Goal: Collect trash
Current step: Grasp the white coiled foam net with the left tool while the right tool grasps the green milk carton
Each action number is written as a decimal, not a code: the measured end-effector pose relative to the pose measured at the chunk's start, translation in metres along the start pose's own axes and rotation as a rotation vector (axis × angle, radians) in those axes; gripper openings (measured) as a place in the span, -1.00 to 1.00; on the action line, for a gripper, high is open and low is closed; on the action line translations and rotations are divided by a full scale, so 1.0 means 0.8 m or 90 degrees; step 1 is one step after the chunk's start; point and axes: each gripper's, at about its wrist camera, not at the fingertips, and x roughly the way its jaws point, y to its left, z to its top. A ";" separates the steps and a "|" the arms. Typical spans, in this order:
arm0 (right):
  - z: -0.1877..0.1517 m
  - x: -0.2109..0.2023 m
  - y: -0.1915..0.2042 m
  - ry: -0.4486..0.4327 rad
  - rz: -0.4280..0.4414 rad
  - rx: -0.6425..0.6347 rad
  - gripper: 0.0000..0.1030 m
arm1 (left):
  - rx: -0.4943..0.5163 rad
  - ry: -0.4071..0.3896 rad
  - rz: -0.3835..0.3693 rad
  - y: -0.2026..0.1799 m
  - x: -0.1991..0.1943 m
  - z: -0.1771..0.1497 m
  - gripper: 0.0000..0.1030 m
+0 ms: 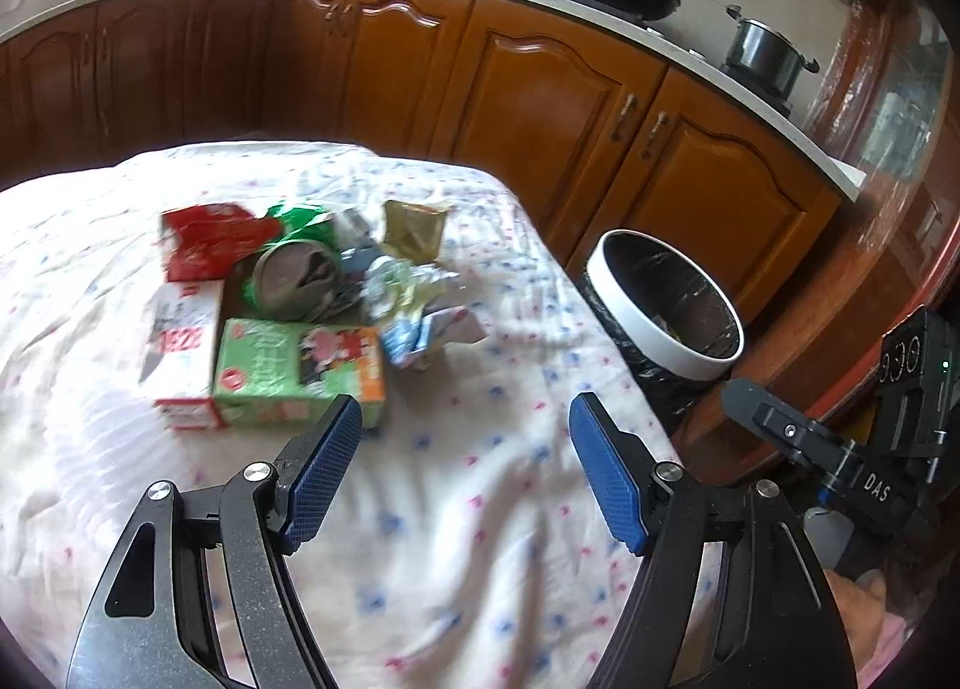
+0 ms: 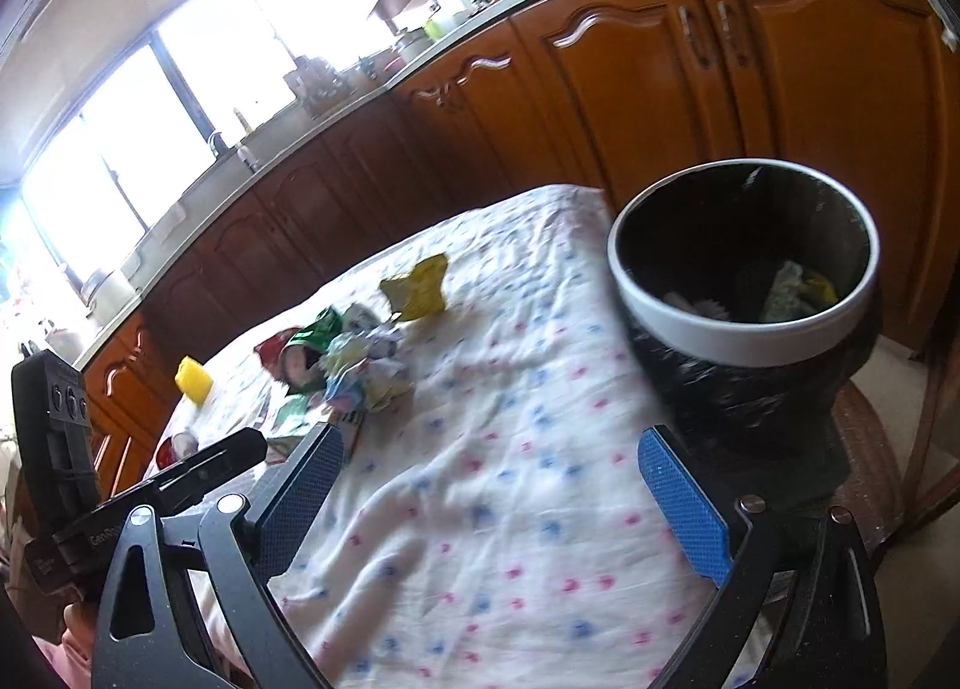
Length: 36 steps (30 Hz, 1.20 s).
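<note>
Blue-padded claws [image 1: 465,437] [image 2: 489,485], two, agape; one bin [image 2: 744,329]; two cartons [image 1: 294,374].

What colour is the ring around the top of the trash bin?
White. The rim circles a black-lined trash bin, clearest in the right wrist view.

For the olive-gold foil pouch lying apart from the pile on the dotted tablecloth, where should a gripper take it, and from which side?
Probably by its raised, flared torn top edge, coming from above. The olive-gold foil pouch lies crumpled on the dotted tablecloth, slightly apart from the trash pile, so its lifted edge gives the fingers something to close across. Both the left gripper and right gripper are open and empty; either could do it.
</note>
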 end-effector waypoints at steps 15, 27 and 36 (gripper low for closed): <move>-0.014 0.041 0.064 0.041 0.053 -0.046 0.94 | -0.043 -0.038 0.058 0.066 -0.060 -0.023 0.43; -0.028 0.108 0.117 0.130 0.106 -0.133 0.91 | -0.101 -0.050 0.122 0.129 -0.078 -0.029 0.55; -0.015 0.164 0.163 0.167 0.129 -0.255 0.87 | -0.130 -0.003 0.129 0.165 -0.048 -0.036 0.55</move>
